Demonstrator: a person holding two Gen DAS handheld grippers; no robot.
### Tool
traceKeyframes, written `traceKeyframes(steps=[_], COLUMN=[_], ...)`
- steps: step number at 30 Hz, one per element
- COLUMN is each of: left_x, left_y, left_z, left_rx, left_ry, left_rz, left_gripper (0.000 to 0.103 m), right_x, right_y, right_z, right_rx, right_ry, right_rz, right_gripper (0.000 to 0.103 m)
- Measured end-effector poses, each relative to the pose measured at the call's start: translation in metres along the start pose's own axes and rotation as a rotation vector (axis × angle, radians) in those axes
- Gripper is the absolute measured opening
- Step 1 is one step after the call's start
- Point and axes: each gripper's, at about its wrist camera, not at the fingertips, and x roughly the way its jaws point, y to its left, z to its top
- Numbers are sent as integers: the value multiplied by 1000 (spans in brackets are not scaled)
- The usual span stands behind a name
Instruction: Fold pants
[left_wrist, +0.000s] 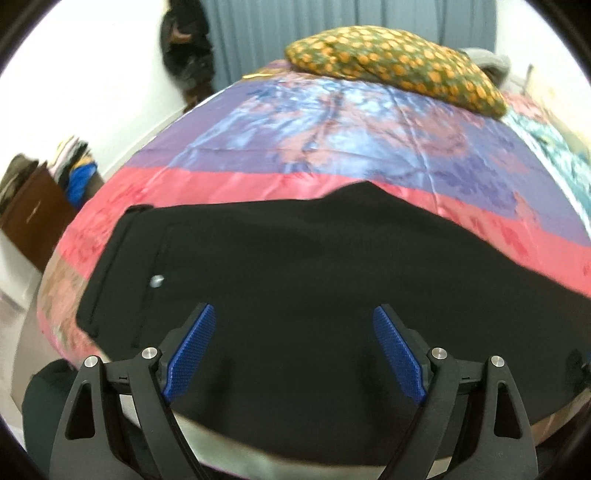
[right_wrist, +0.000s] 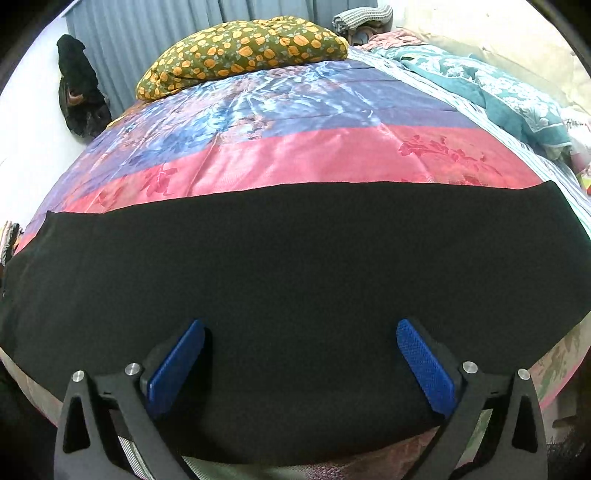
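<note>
Blue-padded, your left gripper (left_wrist: 294, 314) and right gripper (right_wrist: 301, 330) both stand spread wide above the black pants (right_wrist: 295, 258), with nothing gripped between the pads. You have the pants lying flat across the near edge of the pink and purple bedspread (right_wrist: 295, 151). Beyond sits an orange-flowered pillow (right_wrist: 240, 48) before grey curtains (right_wrist: 166, 22).

No text, label, brand, number or sign can be read in either wrist view. The black pants (left_wrist: 280, 266) carry no legible tag (only a small pale round stud at the left of the frame, too blurred to show any marking), and the patterned bedspread (right_wrist: 295, 147) shows flowers only.
</note>
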Motion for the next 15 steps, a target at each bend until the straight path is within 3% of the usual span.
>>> traceKeyframes(steps=[5,7,15], left_x=[36,39,47], left_y=[4,15,13], left_z=[-17,-22,-21], left_rx=[-4,-43,-28], left_ry=[98,91,109], left_rz=[59,40,55], left_gripper=[90,93,100], right_x=[-1,-1,0], right_y=[-1,-1,-1], right_z=[-1,-2,-2], right_rx=[-2,-6,-5], right_ry=[-8,-11,-4], right_rz=[1,2,-3], right_gripper=[103,103,103])
